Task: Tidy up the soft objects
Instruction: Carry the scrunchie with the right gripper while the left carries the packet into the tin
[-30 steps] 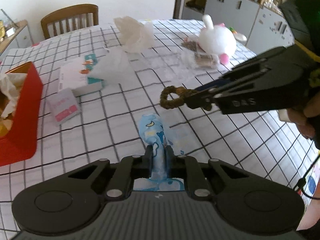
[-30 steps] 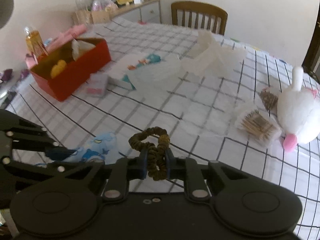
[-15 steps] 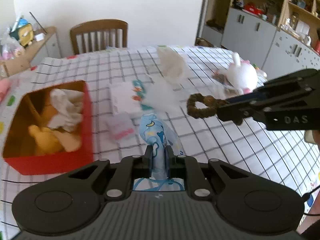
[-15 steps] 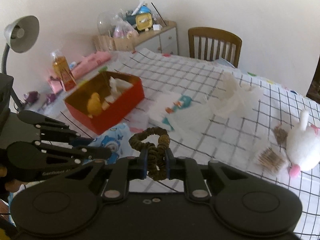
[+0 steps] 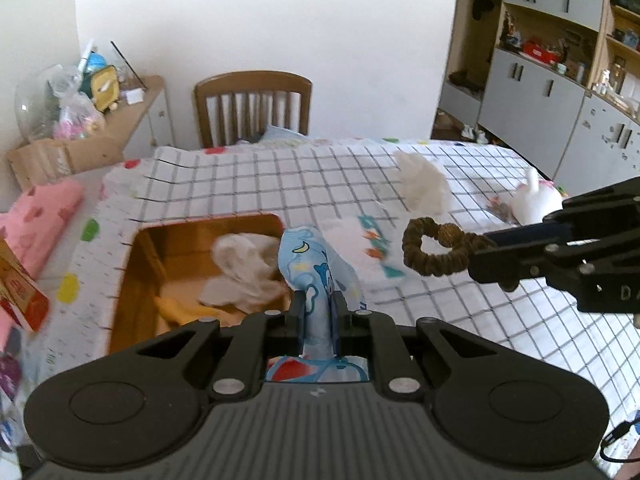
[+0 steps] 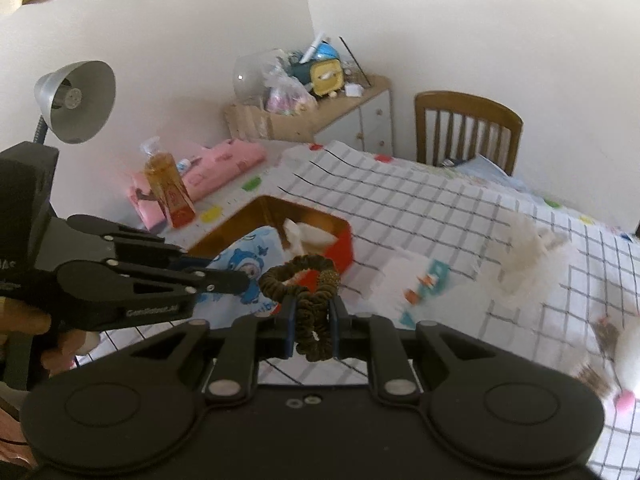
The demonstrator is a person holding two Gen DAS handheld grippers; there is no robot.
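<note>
A: What does the left gripper (image 5: 319, 312) have?
B: Its fingers are closed tight on a blue cloth (image 5: 310, 268) with a moon and cartoon prints. The cloth sticks up past the fingertips. Its low end goes down behind the gripper, so I can't see all of it.

A: And the right gripper (image 6: 313, 324)?
B: Its fingers are pinched on a brown scrunchie (image 6: 306, 288). One loop pokes out in front of the fingertips. The rest hangs between the fingers.

A: Where is the box (image 5: 136, 280)?
B: Just ahead and left of the left fingers, on the counter (image 5: 440, 304). The cloth is up in the air right beside its near right corner. In the right view the cloth covers part of the box.

A: What is in it?
B: White cloth (image 5: 244, 268) and something yellow (image 5: 180, 310). The yellow thing is partly hidden by the gripper, so I can't tell what it is.

A: Anything else?
B: A white fluffy thing (image 5: 424, 188) lies far ahead of the fingers, all blurry. A white bunny toy (image 5: 534, 200) is half hidden behind the right gripper. In the right view the picture edge cuts it off.
</note>
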